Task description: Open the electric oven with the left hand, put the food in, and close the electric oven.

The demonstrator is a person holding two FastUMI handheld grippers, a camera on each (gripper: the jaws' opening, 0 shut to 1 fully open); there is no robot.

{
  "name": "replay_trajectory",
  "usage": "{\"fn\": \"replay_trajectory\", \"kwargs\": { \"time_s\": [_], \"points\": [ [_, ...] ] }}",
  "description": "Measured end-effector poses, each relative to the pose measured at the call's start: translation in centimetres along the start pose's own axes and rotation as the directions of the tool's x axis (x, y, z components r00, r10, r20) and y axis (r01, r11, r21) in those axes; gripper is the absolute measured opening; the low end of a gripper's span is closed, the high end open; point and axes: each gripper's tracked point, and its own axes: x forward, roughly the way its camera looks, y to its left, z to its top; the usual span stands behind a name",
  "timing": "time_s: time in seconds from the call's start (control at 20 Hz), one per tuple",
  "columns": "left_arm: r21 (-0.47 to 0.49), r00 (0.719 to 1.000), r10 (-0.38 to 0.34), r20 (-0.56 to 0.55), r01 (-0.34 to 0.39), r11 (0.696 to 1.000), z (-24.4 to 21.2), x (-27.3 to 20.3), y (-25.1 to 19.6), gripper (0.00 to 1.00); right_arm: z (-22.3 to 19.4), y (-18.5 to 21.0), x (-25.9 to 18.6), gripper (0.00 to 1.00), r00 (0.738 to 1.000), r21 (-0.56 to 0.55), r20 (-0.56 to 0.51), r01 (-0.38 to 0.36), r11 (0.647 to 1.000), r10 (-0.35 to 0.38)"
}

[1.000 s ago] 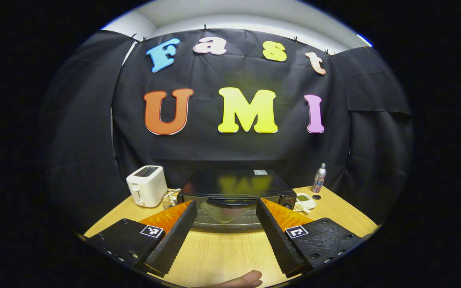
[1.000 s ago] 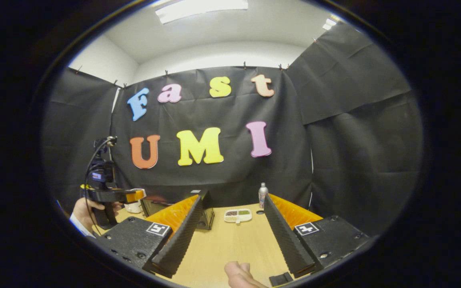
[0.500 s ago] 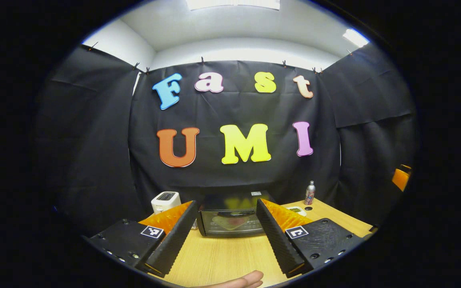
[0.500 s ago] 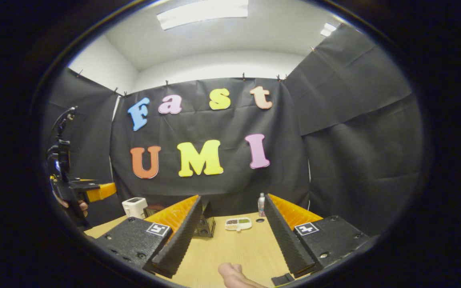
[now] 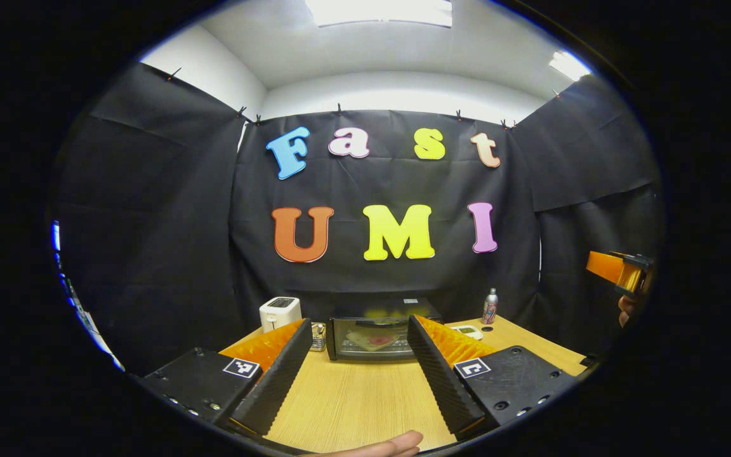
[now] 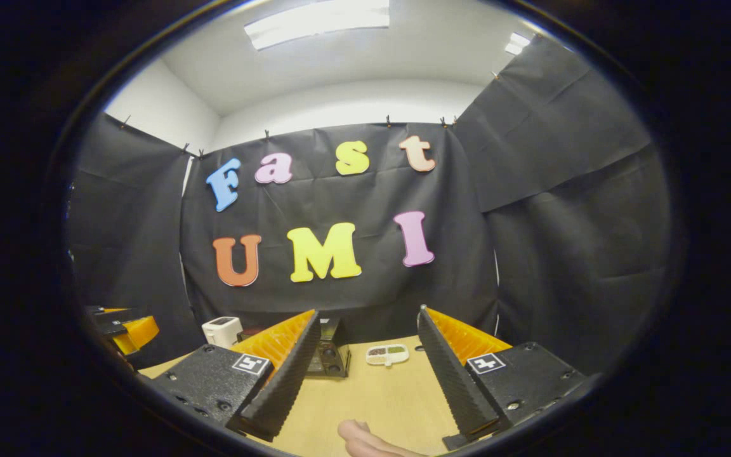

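Observation:
The black electric oven (image 5: 372, 336) stands at the back of the wooden table (image 5: 353, 406), its glass door shut, with something pale and reddish showing behind the glass. My left gripper (image 5: 358, 324) is open and empty, well back from the oven and pointing at it. In the right gripper view, one corner of the oven (image 6: 332, 357) shows past a finger of my right gripper (image 6: 368, 314), which is also open and empty. A white divided dish (image 6: 387, 354) with dark and green food sits on the table to the oven's right.
A white toaster (image 5: 280, 312) and a small shiny object (image 5: 318, 336) stand left of the oven. A slim bottle (image 5: 490, 306) stands at the back right near the dish (image 5: 469, 331). The other gripper shows at each view's edge (image 5: 619, 270) (image 6: 121, 327). A fingertip (image 6: 365, 438) shows low in the view.
The left gripper has drawn back from the oven, which now looks much smaller and farther off. In the right gripper view, the left gripper has slid to the left edge and lower.

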Motion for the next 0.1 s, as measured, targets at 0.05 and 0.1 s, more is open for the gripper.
{"fn": "replay_trajectory", "kwargs": {
  "time_s": [0.05,0.1],
  "points": [
    [0.001,1.0,-0.014,-0.006,0.014,1.0,-0.11,-0.09,-0.26,0.95,-0.13,0.11,0.1,0.95,1.0,0.003,-0.009,-0.002,1.0,0.002],
    [0.008,1.0,-0.013,0.009,0.013,1.0,0.15,-0.27,-0.14,0.95,-0.36,-0.02,0.17,0.95,1.0,0.005,-0.015,-0.003,1.0,0.003]
  ]
}}
